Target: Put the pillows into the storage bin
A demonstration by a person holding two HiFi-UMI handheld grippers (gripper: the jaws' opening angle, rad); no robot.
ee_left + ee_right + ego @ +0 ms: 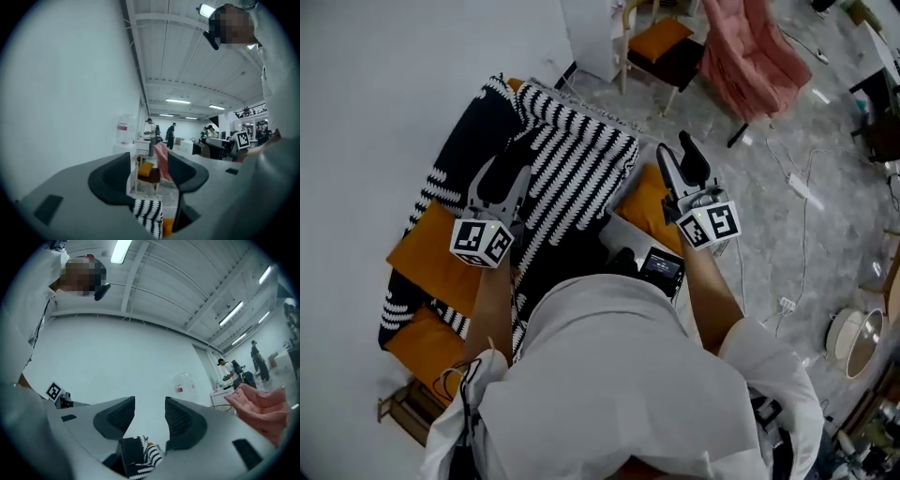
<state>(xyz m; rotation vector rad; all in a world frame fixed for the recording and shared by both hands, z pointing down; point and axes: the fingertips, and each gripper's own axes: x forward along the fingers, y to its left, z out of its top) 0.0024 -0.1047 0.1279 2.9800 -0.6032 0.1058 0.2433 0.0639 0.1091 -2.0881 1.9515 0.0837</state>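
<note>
Pink cloth (755, 61) draped upper right; wooden chair (675, 64) beside it; white power strip (803, 191) on floor (769, 244).

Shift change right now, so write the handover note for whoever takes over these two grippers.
Left gripper: jaws apart, nothing between them, raised over the pile.
Right gripper: the same, empty.
Things: the striped pillow lies below, between the two grippers. The left orange pillow and the right orange pillow flank it.
Storage bin: I cannot make it out for sure in any view.
Done: no pillow is in a grip, and none shows as stowed.
Left: probably grip the striped pillow first, then the orange ones.
</note>
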